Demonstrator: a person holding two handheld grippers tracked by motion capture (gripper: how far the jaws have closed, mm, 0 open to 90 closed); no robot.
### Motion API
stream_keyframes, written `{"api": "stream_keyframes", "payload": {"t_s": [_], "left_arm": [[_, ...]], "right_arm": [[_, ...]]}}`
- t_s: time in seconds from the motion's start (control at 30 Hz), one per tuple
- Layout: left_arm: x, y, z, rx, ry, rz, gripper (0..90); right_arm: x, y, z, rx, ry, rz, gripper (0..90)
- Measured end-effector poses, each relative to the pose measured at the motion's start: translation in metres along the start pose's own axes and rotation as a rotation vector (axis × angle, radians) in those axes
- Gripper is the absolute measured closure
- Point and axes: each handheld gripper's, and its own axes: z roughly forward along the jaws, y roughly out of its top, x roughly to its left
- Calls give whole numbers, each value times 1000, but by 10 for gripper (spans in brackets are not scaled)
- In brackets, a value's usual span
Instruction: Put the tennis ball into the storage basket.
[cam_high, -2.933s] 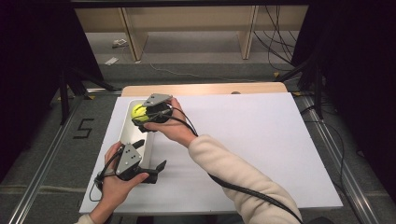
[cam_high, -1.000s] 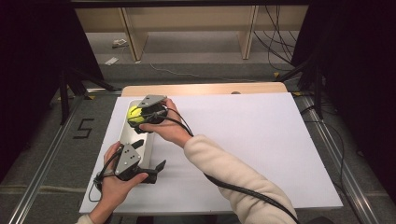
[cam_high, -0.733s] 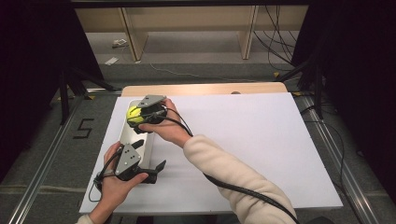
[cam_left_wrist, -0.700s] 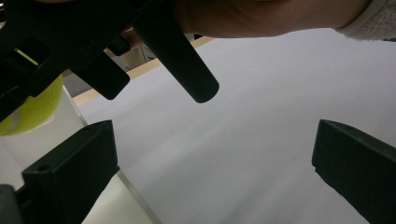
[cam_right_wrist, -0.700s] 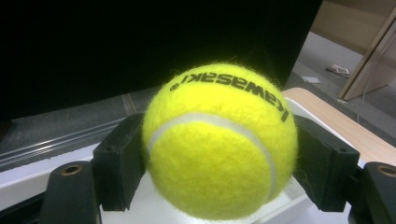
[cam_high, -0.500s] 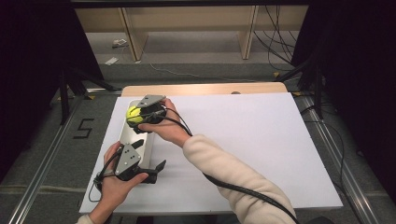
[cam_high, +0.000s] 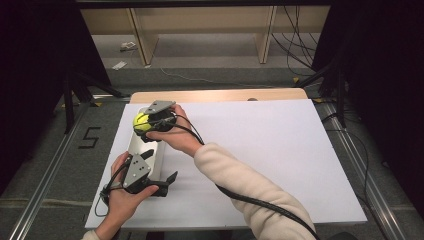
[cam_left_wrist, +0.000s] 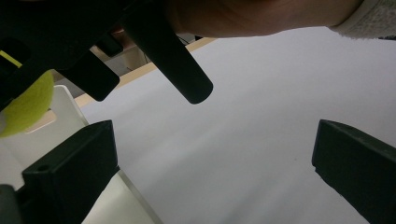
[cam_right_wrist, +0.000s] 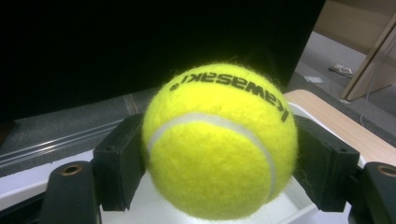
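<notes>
Nearest the person, at the near end of the long white tray (cam_high: 150, 160): left gripper (cam_high: 167, 181), jaws spread wide with nothing between them, aimed away from the tray across the white board (cam_high: 260, 150). Farther along the tray's long axis, over its far end: right gripper (cam_high: 141, 123), clenched on a yellow tennis ball (cam_high: 142, 121), pads pressing the ball's two sides. Ball held above the tray's far end, just over the white floor seen beneath it in the right gripper view (cam_right_wrist: 219, 140); judged ready to lower straight down. Hard to tell whether the ball touches the tray. Tray's middle hidden under the right hand (cam_high: 177, 137); interior contents not visible.
</notes>
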Motion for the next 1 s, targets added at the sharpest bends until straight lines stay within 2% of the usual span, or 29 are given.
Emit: {"api": "stream_keyframes", "payload": {"t_s": [1.0], "left_arm": [[0,0,-1,1,6,1,0]], "right_arm": [[1,4,7,9,21,0,261]]}}
